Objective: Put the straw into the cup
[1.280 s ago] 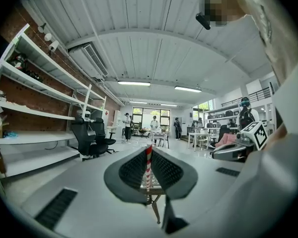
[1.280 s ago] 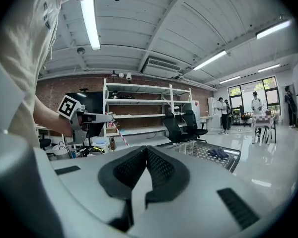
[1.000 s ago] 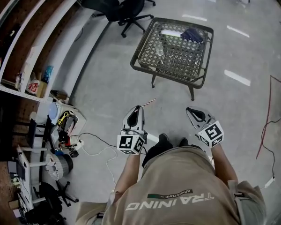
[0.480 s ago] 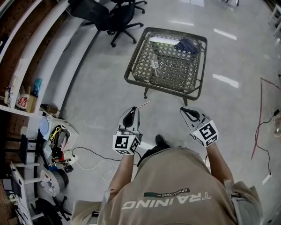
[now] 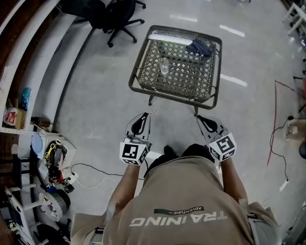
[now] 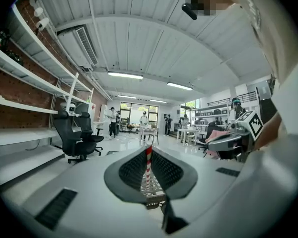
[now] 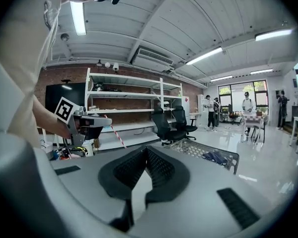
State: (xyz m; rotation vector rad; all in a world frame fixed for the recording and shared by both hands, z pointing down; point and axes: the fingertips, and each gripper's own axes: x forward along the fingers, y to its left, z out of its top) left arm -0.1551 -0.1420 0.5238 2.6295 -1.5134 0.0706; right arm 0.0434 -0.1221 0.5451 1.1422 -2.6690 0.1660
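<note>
- Head view: left gripper (image 5: 144,119) shut on the straw (image 5: 154,110), which sticks out past the tips, long axis aimed up-frame and a bit right. Cup (image 5: 164,66) stands on the mesh table (image 5: 168,97), ahead of the gripper and slightly right, well apart, w/ floor and the near rim between. Right gripper (image 5: 200,118) level w/ the left, also short of the table. Left side is closer to the cup's line
- Left gripper view: left gripper (image 6: 148,155) pinches the red-white straw (image 6: 147,170) near-upright between the pads, free end just past the tips. Table (image 6: 153,188) shows low behind the jaws, so approach is roughly straight ahead. Cup not clear here. Right gripper (image 6: 219,143) off to the right
- Right gripper view: right gripper (image 7: 146,150) has tips touching, nothing held. Left gripper (image 7: 102,123) w/ straw (image 7: 116,135) at left; table (image 7: 191,148) ahead-right, cup can't be made out
</note>
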